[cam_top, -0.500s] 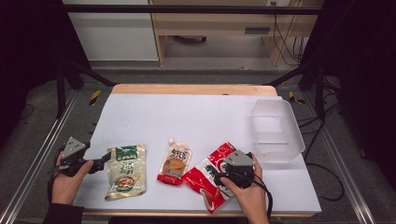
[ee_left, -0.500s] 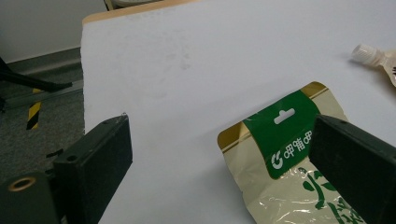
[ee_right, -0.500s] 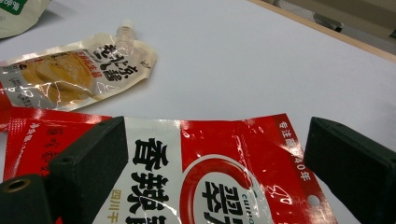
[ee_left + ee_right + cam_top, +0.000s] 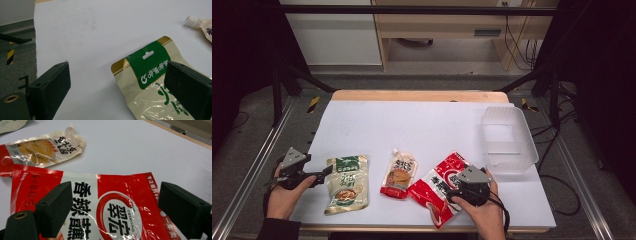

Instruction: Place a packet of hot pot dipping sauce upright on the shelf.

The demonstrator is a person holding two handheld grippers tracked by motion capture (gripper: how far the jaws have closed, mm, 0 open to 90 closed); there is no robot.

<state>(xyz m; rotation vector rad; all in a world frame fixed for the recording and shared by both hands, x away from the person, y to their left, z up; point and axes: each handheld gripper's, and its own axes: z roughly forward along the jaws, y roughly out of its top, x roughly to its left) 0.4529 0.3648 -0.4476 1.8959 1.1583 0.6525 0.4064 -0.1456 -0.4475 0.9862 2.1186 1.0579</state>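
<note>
**White desk, three pouches, both grippers spread**

The white desk (image 4: pixel 427 125) carries three pouches along its near edge and a clear plastic tub (image 4: pixel 509 142) at its right edge. The left gripper (image 4: pixel 324 172), jaws apart, sits at the near left corner, just beside the top of the green-and-tan pouch (image 4: pixel 347 184). The right gripper (image 4: pixel 452 192), jaws apart too, hovers over the red pouch (image 4: pixel 437 185) near the front edge. The spouted pouch (image 4: pixel 400 175) lies between the two.

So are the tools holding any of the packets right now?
No, nothing is held. The left tool is open beside the green pouch; the right tool is open over the red packet.
</note>
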